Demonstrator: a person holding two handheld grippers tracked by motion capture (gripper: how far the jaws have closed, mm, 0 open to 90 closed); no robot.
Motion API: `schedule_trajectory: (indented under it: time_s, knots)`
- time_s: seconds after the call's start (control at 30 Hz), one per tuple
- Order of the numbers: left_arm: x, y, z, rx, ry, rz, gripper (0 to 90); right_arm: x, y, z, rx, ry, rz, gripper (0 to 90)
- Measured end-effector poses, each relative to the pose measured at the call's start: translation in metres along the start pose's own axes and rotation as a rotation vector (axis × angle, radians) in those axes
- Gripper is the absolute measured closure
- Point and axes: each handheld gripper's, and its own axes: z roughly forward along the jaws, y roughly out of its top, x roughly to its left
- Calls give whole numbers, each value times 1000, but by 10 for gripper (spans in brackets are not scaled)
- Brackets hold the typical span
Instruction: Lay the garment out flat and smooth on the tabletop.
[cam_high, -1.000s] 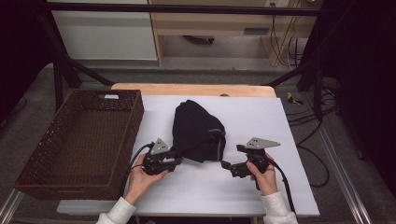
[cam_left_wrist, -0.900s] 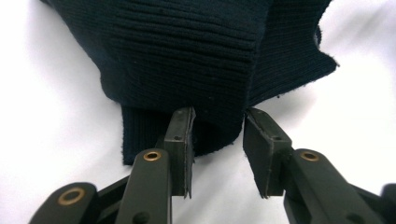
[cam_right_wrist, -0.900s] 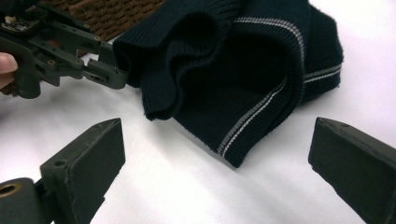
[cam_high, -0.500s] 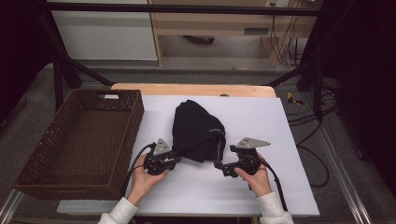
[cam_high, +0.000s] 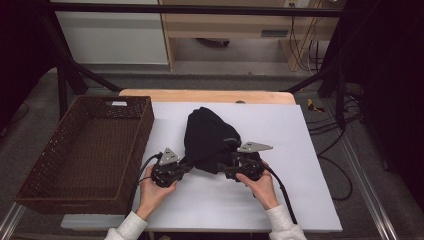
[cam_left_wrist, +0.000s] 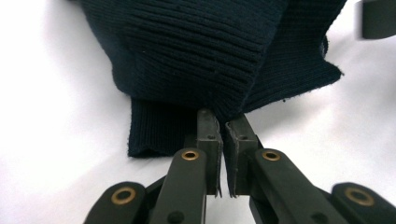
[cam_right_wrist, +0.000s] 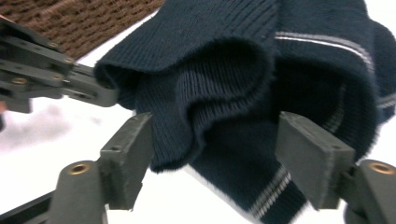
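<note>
A dark navy knitted sweater (cam_high: 207, 132) with thin pale stripes lies bunched in the middle of the white table (cam_high: 285, 135). My left gripper (cam_high: 186, 167) is at its lower left corner. In the left gripper view the left gripper (cam_left_wrist: 222, 126) is shut on the edge of the ribbed sweater (cam_left_wrist: 201, 46). My right gripper (cam_high: 227, 172) is at the sweater's lower right edge. Its jaws have just been closing. In the right gripper view the right gripper (cam_right_wrist: 217, 135) stands open around a thick fold of the sweater (cam_right_wrist: 224, 60), with its pads apart from the fabric.
A brown wicker basket (cam_high: 145, 125) stands on the left part of the table, close to my left hand. The left gripper (cam_right_wrist: 70, 84) also appears in the right gripper view, in front of the basket (cam_right_wrist: 93, 18). Bare white tabletop lies right of the sweater.
My right gripper has slid left up to the sweater's edge, with a fold now between its jaws. The left hand has stayed where it was.
</note>
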Motion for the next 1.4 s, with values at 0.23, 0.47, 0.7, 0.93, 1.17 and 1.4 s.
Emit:
schedule_trajectory:
  time_s: [0.23,0.47,0.7,0.93,1.17,1.4]
  knots:
    - [7,1,-9,-16,1,-27,862,5,8,15,-15,-33,-27,450]
    - [7,1,-11,-13,4,-37,862,3,8,16,-26,-28,6,696]
    - [6,7,-23,-40,-11,-40,864,-2,14,-6,-32,15,49,824]
    - [0,17,-42,-87,-40,-40,863,-7,23,-44,-70,11,45,839]
    - [-10,24,-54,-110,-64,-22,864,-7,30,-75,-99,-3,23,843]
    - [-22,21,-51,-88,-92,-18,864,-7,16,-97,-76,-57,19,845]
